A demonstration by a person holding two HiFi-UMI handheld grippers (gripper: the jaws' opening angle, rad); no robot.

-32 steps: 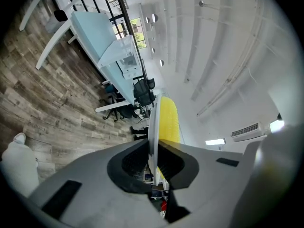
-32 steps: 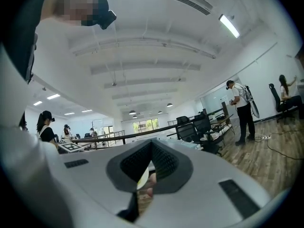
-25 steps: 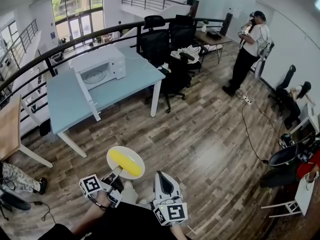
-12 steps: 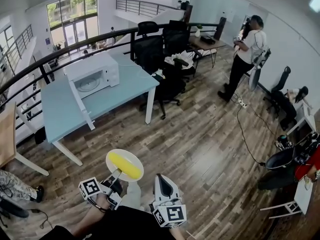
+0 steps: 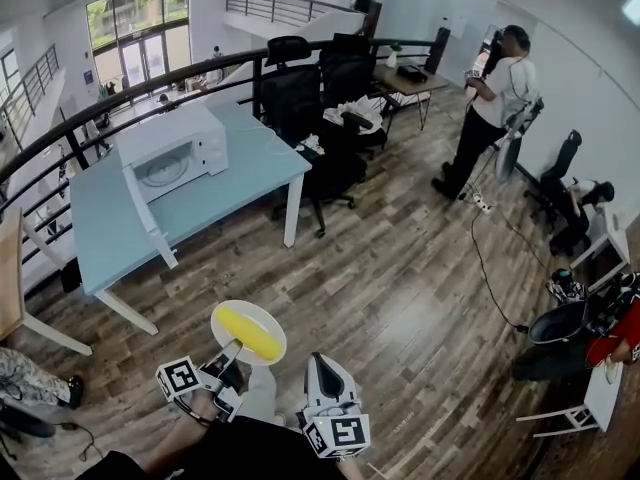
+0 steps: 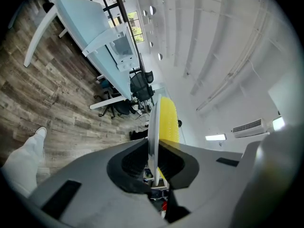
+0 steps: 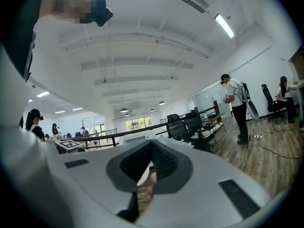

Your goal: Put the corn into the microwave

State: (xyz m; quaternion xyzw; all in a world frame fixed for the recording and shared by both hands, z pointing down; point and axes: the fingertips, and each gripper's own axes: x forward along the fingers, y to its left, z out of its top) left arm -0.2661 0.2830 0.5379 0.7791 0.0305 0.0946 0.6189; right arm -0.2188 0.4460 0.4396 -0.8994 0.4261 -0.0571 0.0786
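Note:
A yellow corn cob [image 5: 251, 330] lies on a white plate [image 5: 262, 313], held out over the wooden floor at the bottom of the head view. My left gripper [image 5: 232, 351] is shut on the plate's near rim. In the left gripper view the plate [image 6: 154, 122] stands edge-on between the jaws, with the corn [image 6: 169, 120] on its right face. My right gripper [image 5: 322, 364] hangs beside it with jaws shut and nothing in them, as the right gripper view [image 7: 151, 161] also shows. The white microwave [image 5: 170, 148] stands on the light blue table [image 5: 250, 163], its door [image 5: 140, 213] swung open.
Black office chairs [image 5: 300, 98] crowd the table's right end. A person [image 5: 490, 98] stands at the far right, and a cable [image 5: 490, 268] trails over the floor. A dark railing [image 5: 150, 83] runs behind the table. A wooden table [image 5: 10, 278] sits at the left edge.
The table and microwave have slid left and slightly down in the head view. Both grippers, the plate and the corn keep their places in the frame.

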